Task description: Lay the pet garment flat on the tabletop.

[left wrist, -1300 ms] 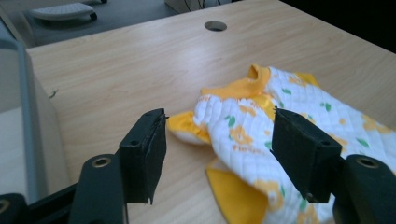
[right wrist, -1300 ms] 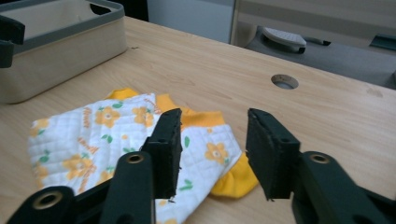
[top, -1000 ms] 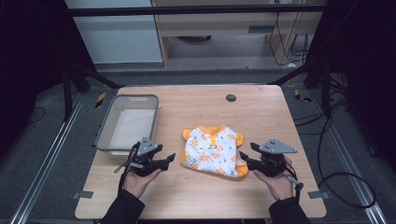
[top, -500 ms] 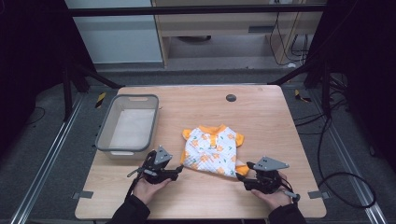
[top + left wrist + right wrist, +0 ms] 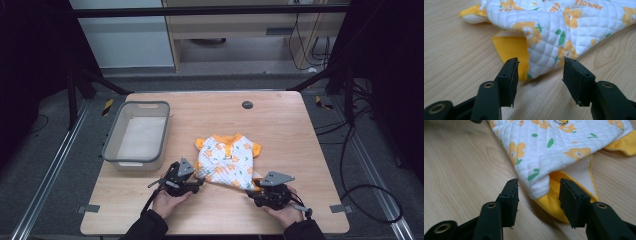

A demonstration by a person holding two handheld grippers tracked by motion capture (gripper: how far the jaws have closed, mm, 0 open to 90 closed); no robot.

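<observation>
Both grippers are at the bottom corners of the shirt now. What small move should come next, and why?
Probably ease both grippers forward a little, then close. The left gripper and right gripper are open, low over the table, each with a bottom corner of the shirt between its jaws. The fabric reaches only a little past the tips, so closing now might catch just the edge.
</observation>
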